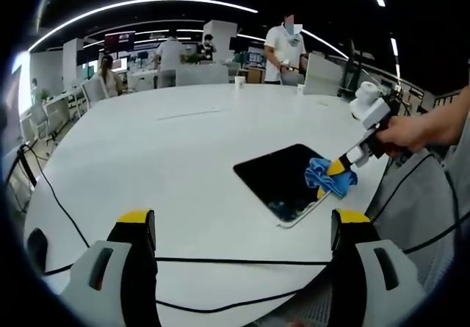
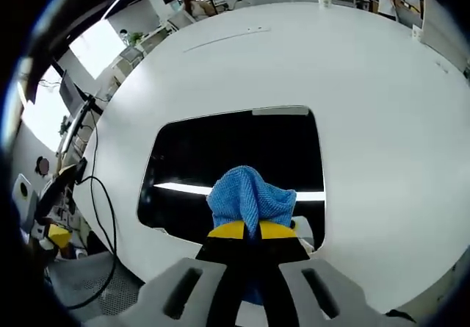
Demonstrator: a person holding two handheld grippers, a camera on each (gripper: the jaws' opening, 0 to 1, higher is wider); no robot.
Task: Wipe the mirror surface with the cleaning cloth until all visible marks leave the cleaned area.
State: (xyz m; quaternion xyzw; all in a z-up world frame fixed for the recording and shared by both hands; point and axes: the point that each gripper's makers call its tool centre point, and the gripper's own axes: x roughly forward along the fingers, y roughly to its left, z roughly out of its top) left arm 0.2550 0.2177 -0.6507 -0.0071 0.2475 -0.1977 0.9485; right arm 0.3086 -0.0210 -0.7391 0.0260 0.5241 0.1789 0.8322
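A dark rectangular mirror (image 1: 283, 178) (image 2: 242, 154) lies flat on the round white table (image 1: 169, 158) (image 2: 367, 99). My right gripper (image 2: 250, 230) is shut on a bunched blue cleaning cloth (image 2: 251, 195) that rests on the mirror's near part. In the left gripper view the right gripper (image 1: 339, 167) comes in from the right, held by a person's hand, and presses the cloth (image 1: 328, 177) onto the mirror's right corner. My left gripper (image 1: 246, 228) hovers open over the table's near edge, well short of the mirror, with nothing between its yellow-tipped fingers (image 1: 136, 218).
A black cable (image 1: 220, 261) runs across the table's near edge and down its left side. Paper cups (image 1: 239, 81) stand at the table's far side. People stand and sit behind it, among desks and chairs. A cable (image 2: 99, 209) trails off the table's left rim.
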